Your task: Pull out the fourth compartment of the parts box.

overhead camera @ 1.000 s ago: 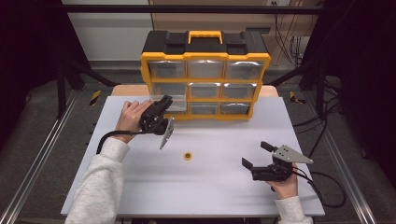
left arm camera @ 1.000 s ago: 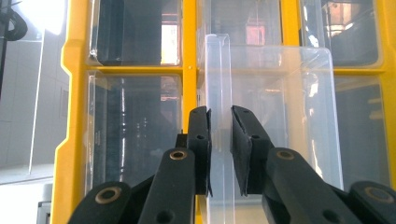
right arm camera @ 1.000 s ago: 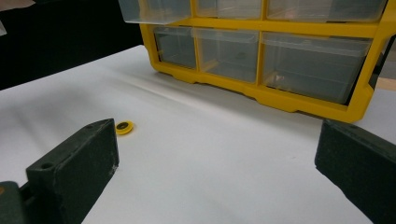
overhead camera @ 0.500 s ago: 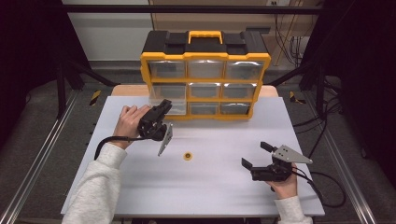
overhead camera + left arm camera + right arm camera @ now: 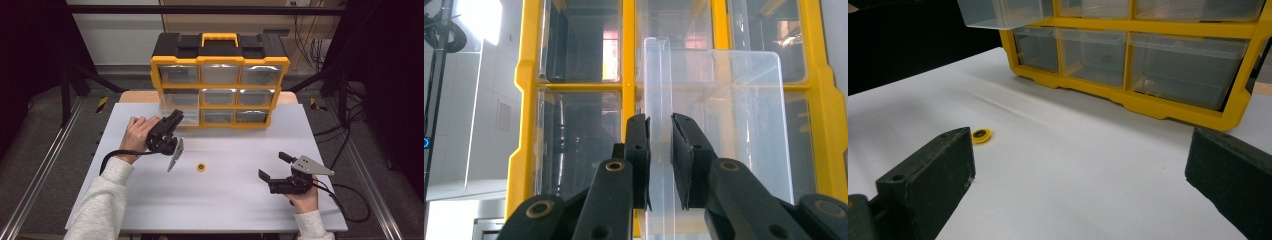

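My left tool (image 5: pixel 659 165) pinches the front tab of the clear drawer (image 5: pixel 176 106), which is partly out of the yellow cabinet (image 5: pixel 220 80). My right tool (image 5: pixel 274 167) waits wide open; the yellow ring (image 5: pixel 201 166) lies on the surface (image 5: pixel 225 210), not yet stowed.

Open right gripper (image 5: pixel 1083 180) faces yellow ring (image 5: pixel 981 134), organizer (image 5: pixel 1148 100)

Yellow ring (image 5: pixel 201 166) too small to tell what it is.
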### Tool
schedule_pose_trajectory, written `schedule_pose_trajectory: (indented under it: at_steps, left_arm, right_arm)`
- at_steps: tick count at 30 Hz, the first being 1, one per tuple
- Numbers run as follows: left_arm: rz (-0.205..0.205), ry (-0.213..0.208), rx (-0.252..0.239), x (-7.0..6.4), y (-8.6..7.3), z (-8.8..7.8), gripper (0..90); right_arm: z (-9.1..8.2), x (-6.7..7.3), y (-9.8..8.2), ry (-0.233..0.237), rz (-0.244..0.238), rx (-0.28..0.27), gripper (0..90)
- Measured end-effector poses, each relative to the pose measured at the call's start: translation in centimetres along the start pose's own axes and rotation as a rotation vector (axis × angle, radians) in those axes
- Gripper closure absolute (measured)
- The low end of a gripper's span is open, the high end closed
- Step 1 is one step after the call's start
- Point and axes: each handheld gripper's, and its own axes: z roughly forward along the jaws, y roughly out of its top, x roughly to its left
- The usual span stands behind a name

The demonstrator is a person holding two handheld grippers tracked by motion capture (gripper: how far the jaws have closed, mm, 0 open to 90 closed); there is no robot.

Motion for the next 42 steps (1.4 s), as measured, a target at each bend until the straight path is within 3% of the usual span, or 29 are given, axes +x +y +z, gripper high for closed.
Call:
schedule_pose_trajectory:
  at_steps: [10, 14, 19, 28, 38, 42]
  left_arm:
    - [-0.010, -0.015, -0.002, 0.0, 0.2, -0.2, 77.0]
    - [-0.047, -0.046, -0.001, 0.2, 0.2, -0.4, 76.0]
    - [-0.139, -0.072, -0.019, 0.7, 0.4, -0.8, 73.6]
    - [-0.411, -0.162, -0.043, 2.3, 0.8, -1.7, 62.5]
    - [-0.771, -0.274, -0.049, 3.7, 0.3, -2.6, 45.4]
    - [-0.874, -0.307, -0.056, 4.0, -0.1, -3.0, 37.0]
  right_arm:
    - [0.1, 0.0, 0.0, 0.001, -0.001, 0.002, 0.2]
    - [0.1, 0.0, 0.0, 0.003, 0.002, 0.003, 0.2]
    - [0.0, 0.0, 0.0, 0.005, 0.004, 0.002, 0.2]
    - [-0.1, 0.0, 0.0, 0.005, 0.007, -0.001, 0.2]
    - [-0.1, 0.0, 0.1, 0.007, 0.009, -0.004, 0.2]
    - [-0.2, 0.0, 0.1, 0.005, 0.010, -0.008, 0.2]
